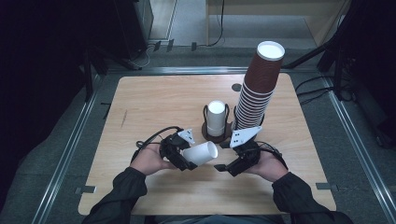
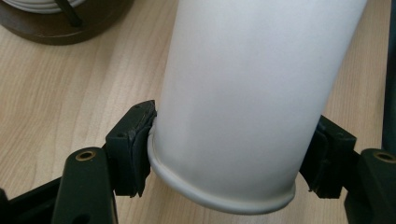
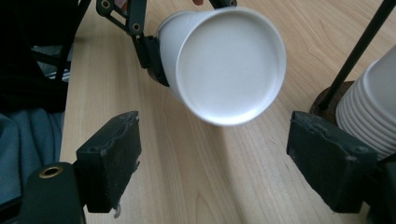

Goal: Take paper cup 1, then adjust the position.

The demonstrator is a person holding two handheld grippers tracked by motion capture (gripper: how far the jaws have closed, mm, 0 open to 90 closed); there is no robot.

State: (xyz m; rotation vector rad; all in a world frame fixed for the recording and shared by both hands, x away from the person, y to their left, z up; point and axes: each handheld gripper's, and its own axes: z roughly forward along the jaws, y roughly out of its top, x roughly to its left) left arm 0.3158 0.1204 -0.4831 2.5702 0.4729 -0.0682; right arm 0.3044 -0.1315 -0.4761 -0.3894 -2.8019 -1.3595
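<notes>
A white paper cup [image 1: 201,152] lies on its side above the wooden table [image 1: 154,102], with my left gripper [image 1: 183,158] shut on it. In the left gripper view the pads [image 2: 133,149] press both sides of the cup [image 2: 247,102] just behind its rolled rim. Its base points at my right gripper [image 1: 221,167], which stands open a little to the right. In the right gripper view the cup's round base [image 3: 229,65] hangs beyond the wide-apart jaws of the right gripper [image 3: 215,163], untouched by them, and the left gripper [image 3: 144,42] grips it from behind.
A wire holder [image 1: 205,130] with a short stack of white cups [image 1: 216,116] stands mid-table. Right of it rises a tall leaning stack of brown cups [image 1: 259,88]. The white stack [image 3: 369,107] sits close to the right jaw. Bare wood lies left and toward the near edge.
</notes>
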